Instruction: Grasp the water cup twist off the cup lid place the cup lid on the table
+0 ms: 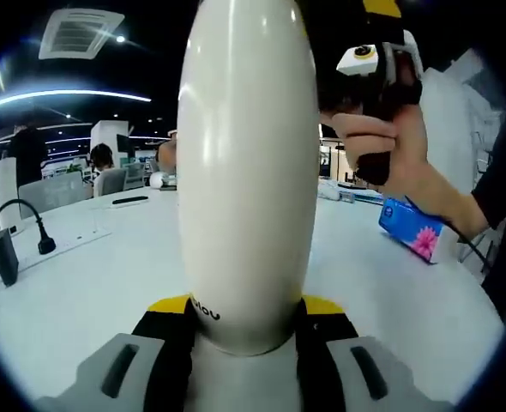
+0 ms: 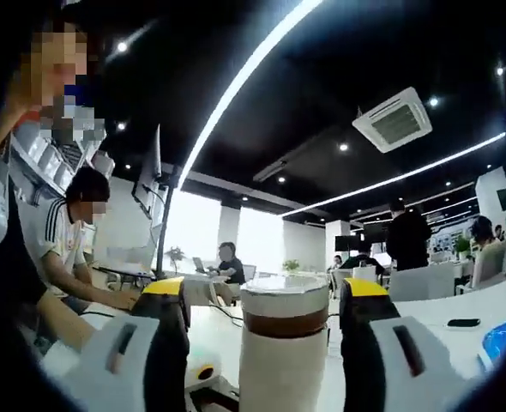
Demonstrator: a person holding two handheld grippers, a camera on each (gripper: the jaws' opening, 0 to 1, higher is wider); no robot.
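- White glossy cup (image 1: 246, 172) stands clamped low between the left gripper (image 1: 246, 330) jaws, over the table (image 1: 81, 283).
- Smooth, rigid shell; likely slippery, so hold low and firm.
- Right gripper (image 2: 283, 343) straddles the lid (image 2: 285, 296); jaws stand slightly apart from it, not gripping.
- Take the lid at its rim band.
- Cup top cut off in left gripper view; contents and weight unknown.
- Tissue pack (image 1: 414, 230) lies right.

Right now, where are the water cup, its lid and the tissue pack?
water cup (image 1: 246, 172): left gripper view, middle of its white body.
cup lid (image 2: 284, 297): right gripper view, pale top band above the brown ring.
tissue pack (image 1: 414, 230): left gripper view, blue flowered face.
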